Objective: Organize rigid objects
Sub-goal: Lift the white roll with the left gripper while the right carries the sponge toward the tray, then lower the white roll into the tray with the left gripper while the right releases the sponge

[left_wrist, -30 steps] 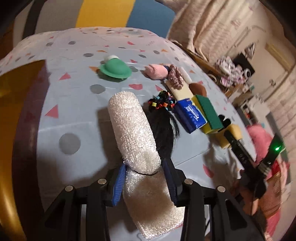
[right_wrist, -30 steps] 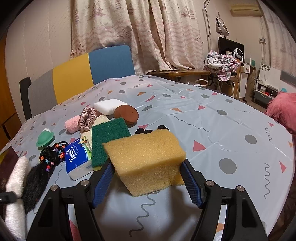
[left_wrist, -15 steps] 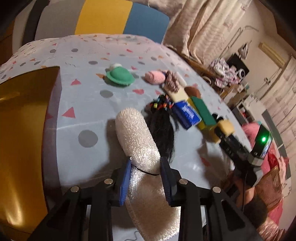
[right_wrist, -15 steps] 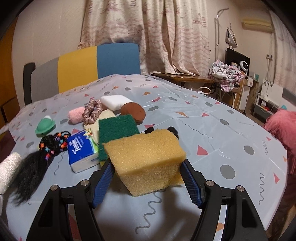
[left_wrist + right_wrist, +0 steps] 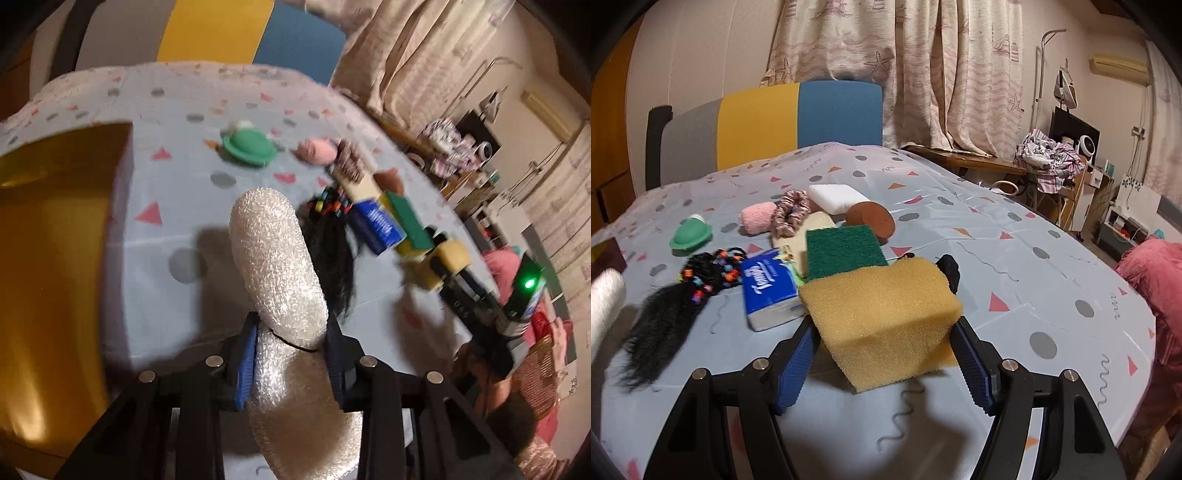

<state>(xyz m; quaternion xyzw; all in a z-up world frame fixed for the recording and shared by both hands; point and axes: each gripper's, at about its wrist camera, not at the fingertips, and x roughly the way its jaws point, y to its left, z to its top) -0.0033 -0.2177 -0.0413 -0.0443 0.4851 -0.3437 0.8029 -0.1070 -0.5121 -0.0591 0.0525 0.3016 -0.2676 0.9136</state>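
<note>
gold box (image 5: 55, 266): smooth, shiny, flat-sided, at the far left of the bench; it fills more of the left wrist view than a second ago.
left hand-held gripper (image 5: 291, 354): blue ribbed pads pinched tight on the white fluffy roll (image 5: 277, 266), a long rounded nubbly cylinder lifted above the cloth, tip pointing away.
green dome (image 5: 690, 233): smooth, hat-shaped, flat brim, on the bench beyond the roll.
black wig piece (image 5: 661, 314): limp hair with coloured beads at one end, lying flat just right of the roll.
tissue pack (image 5: 772, 288): blue glossy rectangular packet, beside the hair.
green scouring pad (image 5: 842, 251): coarse flat rectangle, touching the packet.
right hand-held gripper (image 5: 886, 354): pads set wide, closed on the yellow sponge (image 5: 882, 314), a porous thick block held just above the cloth; same grip as a second ago.
bench (image 5: 1015, 266): pale blue glossy cloth with grey dots, pink triangles, squiggles.
room: patterned curtains (image 5: 923, 74) behind, a grey-yellow-blue chair back (image 5: 775, 125) at the far edge.
</note>
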